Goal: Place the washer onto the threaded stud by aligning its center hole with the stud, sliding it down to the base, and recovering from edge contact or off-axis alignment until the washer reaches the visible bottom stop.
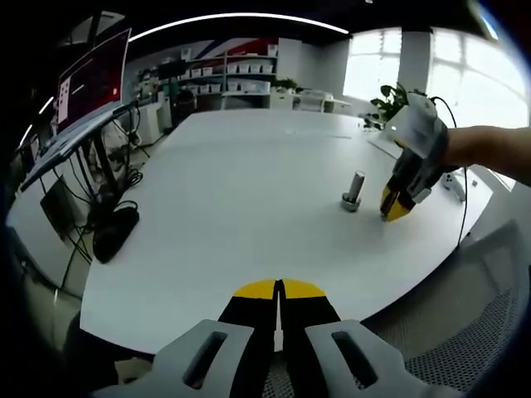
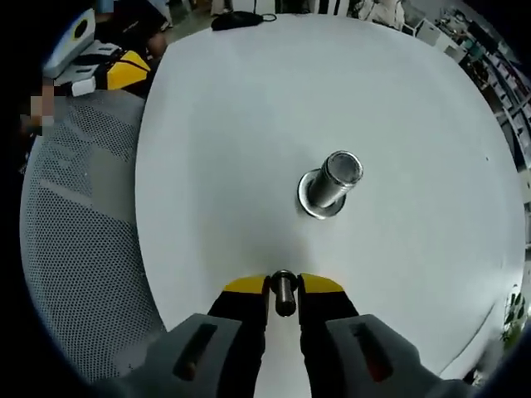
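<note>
Jaws edge-on around washer (image 2: pixel 284 292), hole hidden

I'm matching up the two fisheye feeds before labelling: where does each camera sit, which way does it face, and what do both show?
Left gripper view: rides the left gripper, low at the white table edge, facing across it; its jaws are together, and a person's arm holds the right gripper.
Right gripper view: rides the right gripper, looking steeply down; its jaws pinch a small dark metal washer edge-on.
Shared: the upright silver threaded stud, table, both grippers.
</note>
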Motion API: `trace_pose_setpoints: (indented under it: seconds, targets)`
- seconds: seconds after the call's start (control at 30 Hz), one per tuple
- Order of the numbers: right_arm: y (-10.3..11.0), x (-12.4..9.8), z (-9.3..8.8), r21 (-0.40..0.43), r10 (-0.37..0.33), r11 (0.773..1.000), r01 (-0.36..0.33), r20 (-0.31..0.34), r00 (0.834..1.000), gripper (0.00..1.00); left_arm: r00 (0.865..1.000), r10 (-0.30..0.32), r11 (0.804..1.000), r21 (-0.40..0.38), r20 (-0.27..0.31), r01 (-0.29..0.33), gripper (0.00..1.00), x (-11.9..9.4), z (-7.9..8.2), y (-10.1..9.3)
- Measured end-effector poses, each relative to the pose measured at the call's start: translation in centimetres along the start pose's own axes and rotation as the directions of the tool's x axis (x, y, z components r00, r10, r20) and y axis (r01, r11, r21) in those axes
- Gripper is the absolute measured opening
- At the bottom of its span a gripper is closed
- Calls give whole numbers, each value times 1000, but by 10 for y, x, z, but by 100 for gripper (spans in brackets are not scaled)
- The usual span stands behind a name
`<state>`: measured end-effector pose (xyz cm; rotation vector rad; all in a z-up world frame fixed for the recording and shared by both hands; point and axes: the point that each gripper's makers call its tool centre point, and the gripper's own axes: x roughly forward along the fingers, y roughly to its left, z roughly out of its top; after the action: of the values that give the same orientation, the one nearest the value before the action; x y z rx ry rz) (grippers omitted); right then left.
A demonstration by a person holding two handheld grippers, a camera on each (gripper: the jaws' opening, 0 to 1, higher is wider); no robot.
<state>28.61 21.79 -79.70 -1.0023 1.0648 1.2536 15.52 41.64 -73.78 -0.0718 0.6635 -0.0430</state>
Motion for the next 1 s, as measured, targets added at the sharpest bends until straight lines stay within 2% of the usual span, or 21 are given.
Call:
trace_pose_setpoints:
  seconds: [0.17, 0.33, 0.57, 0.63, 0.7, 0.8, 1.0]
  targets:
    - [-7, -1, -10, -14, -11, 1000, 11, -20, 1000, 16, 1000, 1, 1000, 1, 0, -1, 0, -1, 0, 0]
    - [-10, -2, -16, 30, -11, 999, 11, -7, 1000, 16, 1000, -2, 1000, 5, -11, 2, 0, 0, -1, -1]
    - [-17, -15, -23, 190, -73, 980, 57, 76, 994, 35, 1000, -2, 1000, 8, -20, 2, 0, -1, -3, -2]
    - [-19, -24, -25, 194, -90, 979, 68, 106, 990, 38, 1000, -3, 1000, 10, -23, 3, 0, -1, -3, -2]
    - [-19, -33, -25, 185, -108, 979, 80, 144, 984, 37, 1000, -2, 1000, 11, -28, 3, 0, -1, -4, -2]
    - [-20, -51, -25, 225, -140, 970, 91, 212, 967, 39, 999, -2, 1000, 14, -35, 2, 0, -1, -5, -2]
    - [-11, -85, -34, 327, -200, 941, 83, 344, 918, 45, 1000, -9, 1000, 22, -30, 10, 0, -1, -4, -4]
